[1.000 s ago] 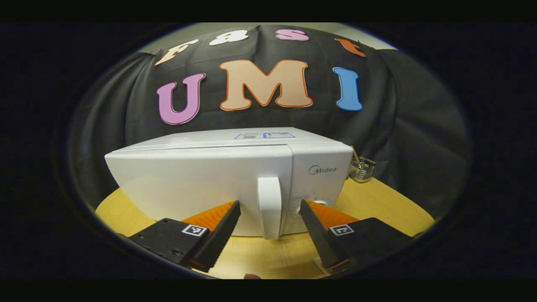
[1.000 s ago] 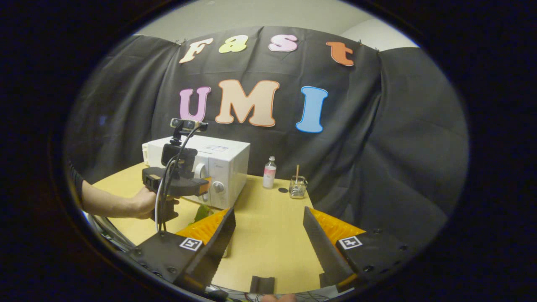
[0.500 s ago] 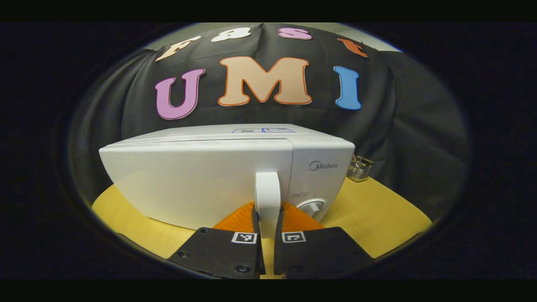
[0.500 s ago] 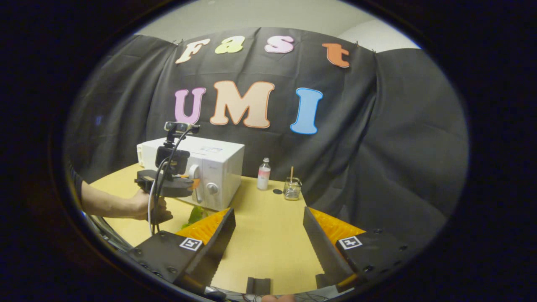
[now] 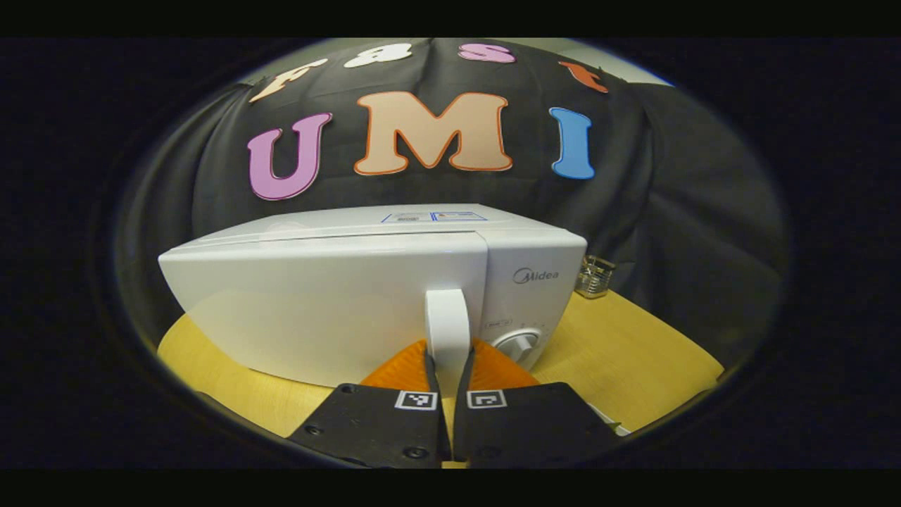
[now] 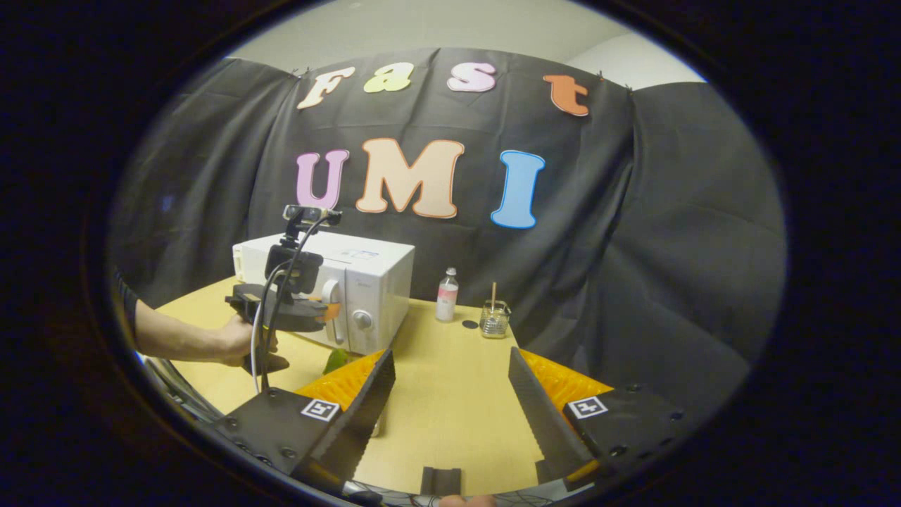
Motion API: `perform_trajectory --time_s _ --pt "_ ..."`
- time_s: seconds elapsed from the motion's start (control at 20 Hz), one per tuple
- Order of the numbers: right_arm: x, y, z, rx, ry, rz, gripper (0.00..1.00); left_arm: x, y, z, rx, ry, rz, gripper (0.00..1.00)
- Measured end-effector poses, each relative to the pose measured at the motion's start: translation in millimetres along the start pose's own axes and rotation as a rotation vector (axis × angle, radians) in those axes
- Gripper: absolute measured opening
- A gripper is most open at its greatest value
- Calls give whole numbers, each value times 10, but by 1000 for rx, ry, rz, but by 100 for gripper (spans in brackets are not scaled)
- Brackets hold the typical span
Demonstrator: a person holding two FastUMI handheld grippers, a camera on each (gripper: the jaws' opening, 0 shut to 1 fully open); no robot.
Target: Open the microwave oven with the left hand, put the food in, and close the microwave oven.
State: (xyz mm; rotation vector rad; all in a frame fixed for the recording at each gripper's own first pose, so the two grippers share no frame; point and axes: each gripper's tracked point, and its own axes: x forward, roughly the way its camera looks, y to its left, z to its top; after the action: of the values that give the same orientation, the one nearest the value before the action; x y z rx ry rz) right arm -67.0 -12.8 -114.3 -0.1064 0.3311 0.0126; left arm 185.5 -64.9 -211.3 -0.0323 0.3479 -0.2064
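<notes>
While left tongs pinched the white microwave's upright handle, door stayed closed; right tongs spread, food unloaded.

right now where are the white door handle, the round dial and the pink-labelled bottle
white door handle (image 5: 446, 320): left gripper view, middle of the upright bar
round dial (image 5: 519, 346): left gripper view, knob face
pink-labelled bottle (image 6: 445, 296): right gripper view, on its label
</notes>
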Motion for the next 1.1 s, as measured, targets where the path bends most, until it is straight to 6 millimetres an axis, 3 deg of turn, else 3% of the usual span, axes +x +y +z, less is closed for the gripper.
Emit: perform_trajectory --time_s 0.1,0.3,0.45,0.75,1.1 --pt "36 17 -2 8 -4 8 97 -273 26 25 24 -60 -10 2" --pt "148 209 -57 42 2 67 97 -893 173 -282 1 -21 -11 1" --pt "220 462 -89 36 4 137 98 -1314 378 -448 1 5 24 1" --pt "350 997 -274 37 47 267 98 -1903 872 -701 -7 47 133 0" --pt "467 1467 -459 17 96 331 97 -2468 1734 -960 -83 92 333 0"
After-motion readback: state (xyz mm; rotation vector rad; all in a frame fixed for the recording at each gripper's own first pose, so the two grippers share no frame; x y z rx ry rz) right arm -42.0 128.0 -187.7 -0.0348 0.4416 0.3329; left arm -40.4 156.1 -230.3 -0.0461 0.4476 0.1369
